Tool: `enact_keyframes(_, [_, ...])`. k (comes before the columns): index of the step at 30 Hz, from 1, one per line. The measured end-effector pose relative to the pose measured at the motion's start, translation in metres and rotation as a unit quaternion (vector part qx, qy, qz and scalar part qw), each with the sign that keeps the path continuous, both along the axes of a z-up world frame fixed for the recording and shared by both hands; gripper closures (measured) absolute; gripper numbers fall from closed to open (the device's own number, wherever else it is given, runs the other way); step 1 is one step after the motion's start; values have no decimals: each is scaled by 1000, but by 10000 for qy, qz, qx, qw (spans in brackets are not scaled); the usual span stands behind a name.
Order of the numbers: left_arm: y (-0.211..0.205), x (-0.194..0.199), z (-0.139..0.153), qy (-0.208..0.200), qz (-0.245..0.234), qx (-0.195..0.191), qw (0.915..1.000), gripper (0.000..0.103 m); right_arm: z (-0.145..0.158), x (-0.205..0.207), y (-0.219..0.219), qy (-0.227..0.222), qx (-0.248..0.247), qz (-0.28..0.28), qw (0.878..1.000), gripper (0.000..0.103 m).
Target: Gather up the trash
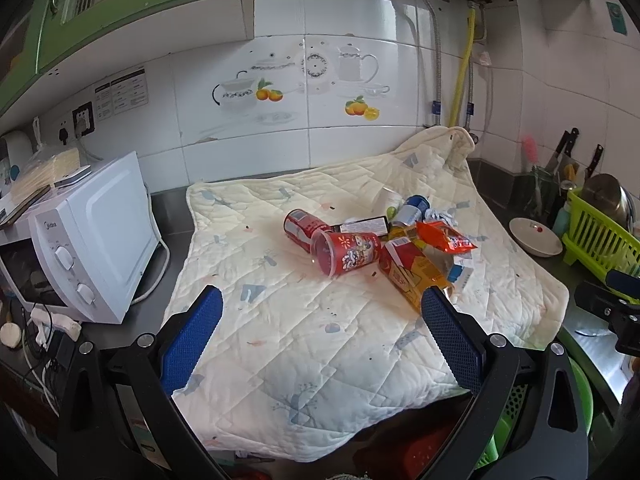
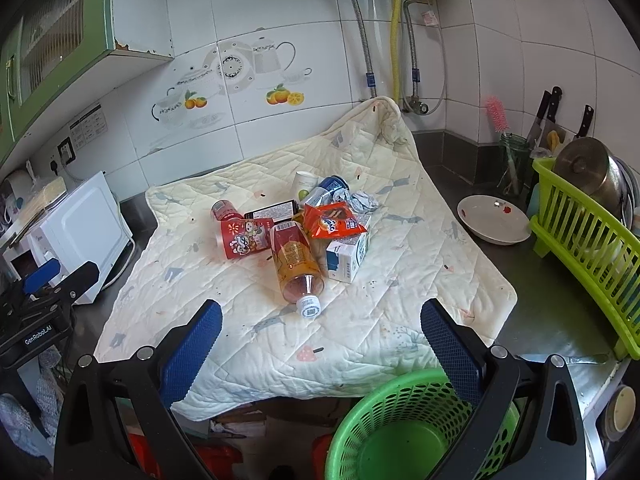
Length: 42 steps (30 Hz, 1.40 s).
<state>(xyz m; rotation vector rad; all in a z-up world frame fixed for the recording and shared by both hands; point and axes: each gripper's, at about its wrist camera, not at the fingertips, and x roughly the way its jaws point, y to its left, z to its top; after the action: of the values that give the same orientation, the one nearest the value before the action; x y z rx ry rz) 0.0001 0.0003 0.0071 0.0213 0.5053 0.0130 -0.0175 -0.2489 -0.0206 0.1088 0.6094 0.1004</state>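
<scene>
A heap of trash lies on a cream quilted cloth [image 2: 360, 320] on the counter: a red plastic cup [image 2: 245, 243] [image 1: 346, 251], a red can [image 2: 225, 210] [image 1: 301, 227], a tea bottle with a white cap [image 2: 295, 264] [image 1: 412, 276], an orange snack bag [image 2: 332, 221] [image 1: 446, 236], a white-blue carton [image 2: 347, 255], a black box [image 2: 272, 211], a blue can [image 2: 327, 191], a paper cup [image 2: 306, 182] and crumpled paper [image 2: 362, 201]. My left gripper [image 1: 322, 308] and right gripper [image 2: 321, 320] are both open and empty, short of the heap. A green perforated basket [image 2: 400, 428] stands below the counter's front edge.
A white microwave [image 1: 92, 248] stands left of the cloth. A white bowl [image 2: 494, 220] and a lime dish rack [image 2: 588, 248] with a pot lid are on the right, knives and a brush behind them. The tiled wall is behind.
</scene>
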Motion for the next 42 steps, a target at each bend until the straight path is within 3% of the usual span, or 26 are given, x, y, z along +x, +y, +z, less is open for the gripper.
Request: enact_keyframes(42, [2,-13,2,-146,164,-10,9998,5,-1,-1,1,-9,-11,155,9999,7])
